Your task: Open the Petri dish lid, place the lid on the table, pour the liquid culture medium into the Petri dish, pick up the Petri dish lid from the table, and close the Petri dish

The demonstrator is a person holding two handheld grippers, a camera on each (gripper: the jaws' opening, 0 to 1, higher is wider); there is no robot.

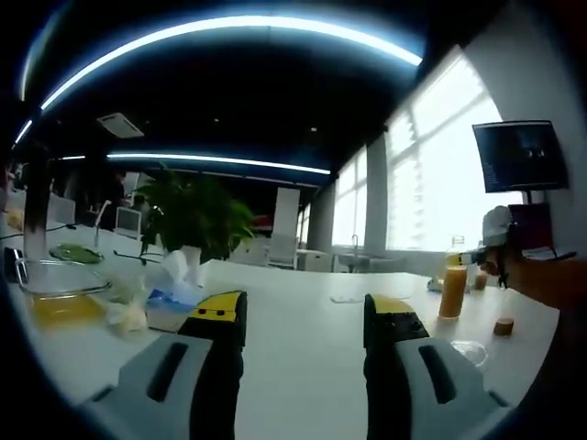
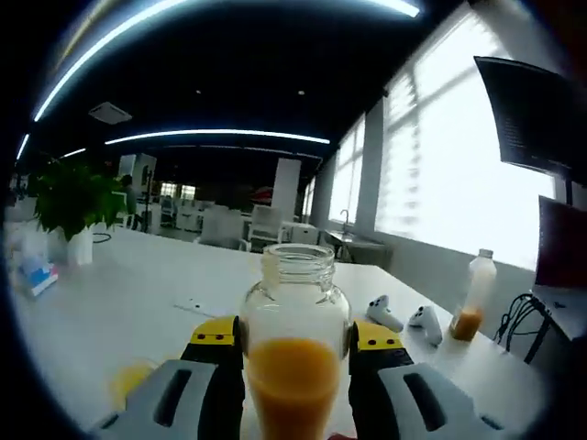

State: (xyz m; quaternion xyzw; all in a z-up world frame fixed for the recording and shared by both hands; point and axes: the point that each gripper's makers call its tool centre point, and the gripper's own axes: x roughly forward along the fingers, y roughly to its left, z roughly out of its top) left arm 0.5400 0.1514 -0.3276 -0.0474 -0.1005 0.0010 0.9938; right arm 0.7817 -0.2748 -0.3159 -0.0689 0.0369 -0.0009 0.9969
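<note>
we had the right gripper (image 2: pixel 295 353) clamped on the open glass bottle (image 2: pixel 295 339) of orange medium, centre bottom of its view. left gripper (image 1: pixel 304 321) sat wide and empty. petri dish (image 1: pixel 470 351) waited at lower right in the left gripper view, by the brown cap (image 1: pixel 503 325). no lid on the bottle, so any tilt on the way over could've slopped medium onto the table (image 1: pixel 303 302).

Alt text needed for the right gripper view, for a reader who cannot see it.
The right gripper grips an open glass bottle about half full of orange liquid, held upright above a white table. Beyond it on the table stand a potted plant at left and a small plastic bottle near the windows.
</note>
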